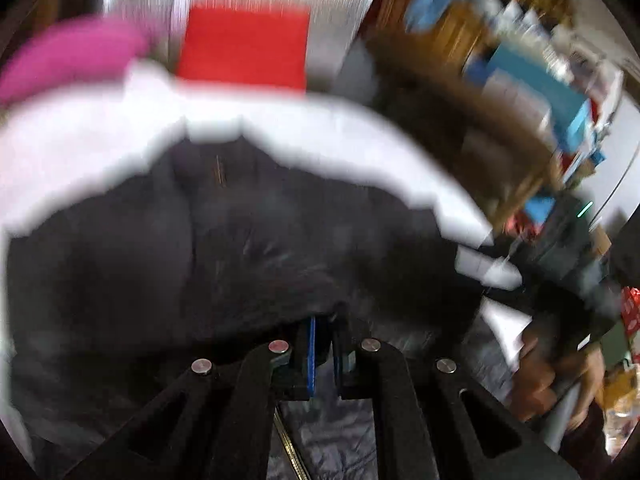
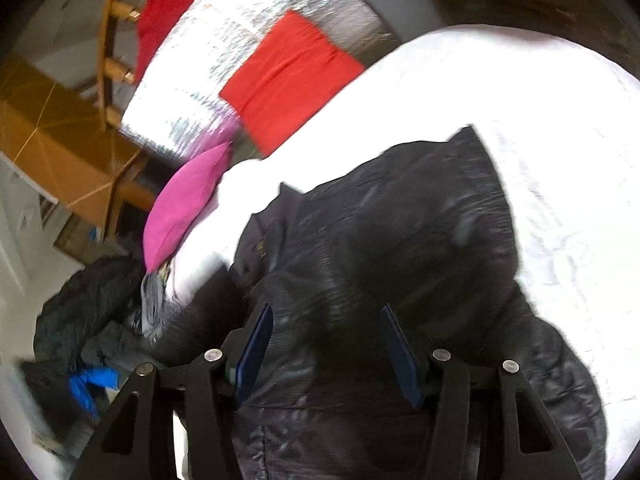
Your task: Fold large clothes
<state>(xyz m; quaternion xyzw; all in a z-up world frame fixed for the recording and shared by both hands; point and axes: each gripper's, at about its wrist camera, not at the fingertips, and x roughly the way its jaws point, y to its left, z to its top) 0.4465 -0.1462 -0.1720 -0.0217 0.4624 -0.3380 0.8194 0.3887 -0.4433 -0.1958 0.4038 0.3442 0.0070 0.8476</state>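
Observation:
A black padded jacket [image 1: 240, 260] lies spread on a white sheet [image 1: 80, 140]. In the blurred left wrist view, my left gripper [image 1: 325, 344] is shut, its blue pads pinched on an edge of the jacket that drapes away from the fingertips. The right wrist view shows the same jacket [image 2: 380, 240] on the white sheet [image 2: 540, 120]. My right gripper [image 2: 328, 352] hovers over the jacket's near part, open about halfway. The inner faces of its blue pads [image 2: 256, 352] show bare, with fabric below them.
A folded red cloth [image 2: 288, 80] lies on a silver foil mat [image 2: 240, 28] beyond the sheet, and a pink cloth [image 2: 184, 204] at the sheet's left edge. Dark clothes [image 2: 88, 300] are piled on the floor at left, by a wooden chair [image 2: 112, 60]. A person's hand [image 1: 552, 380] shows at right.

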